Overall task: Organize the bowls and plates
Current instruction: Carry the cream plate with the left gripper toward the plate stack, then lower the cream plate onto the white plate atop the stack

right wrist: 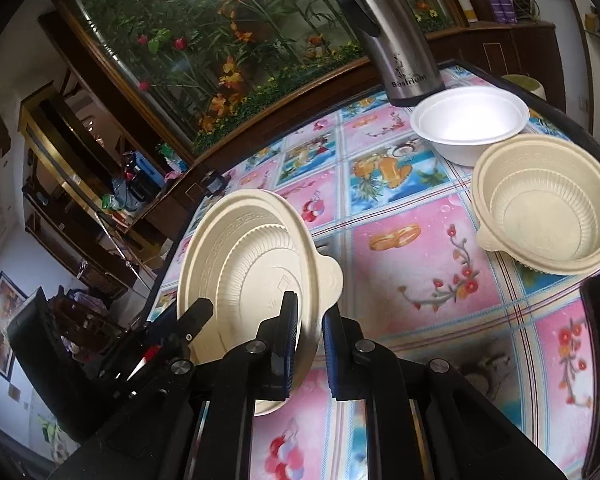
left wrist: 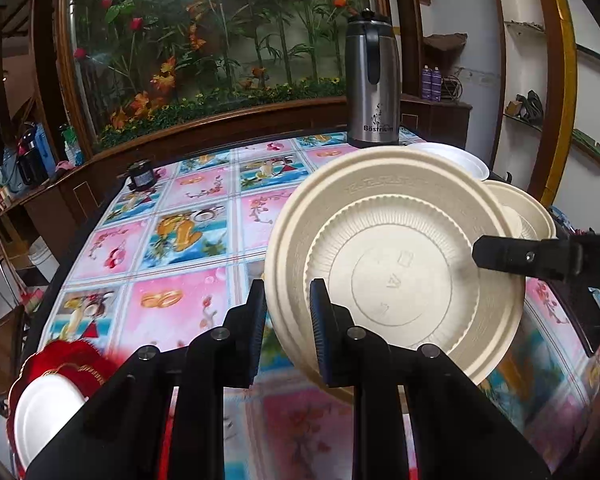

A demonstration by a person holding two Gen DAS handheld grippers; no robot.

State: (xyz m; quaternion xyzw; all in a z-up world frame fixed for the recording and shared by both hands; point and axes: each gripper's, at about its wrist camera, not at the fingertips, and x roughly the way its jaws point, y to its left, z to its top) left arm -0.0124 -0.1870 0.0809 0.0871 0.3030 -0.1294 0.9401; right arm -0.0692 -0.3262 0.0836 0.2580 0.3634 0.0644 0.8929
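both sets of jaws are clenched on the rim of one cream bowl [left wrist: 396, 276], held tilted on edge above the patterned tablecloth [left wrist: 188, 240]. left gripper [left wrist: 288, 320] pinches the rim at about 7 o'clock of the bowl in its own view; right gripper [right wrist: 310, 344] pinches beside the bowl's small tab handle, at about 5 o'clock in its view. a second cream bowl [right wrist: 548, 208] sits upright on the cloth at 2 o'clock in the right view, a white bowl [right wrist: 470, 124] just beyond it, near the steel flask [right wrist: 396, 40].
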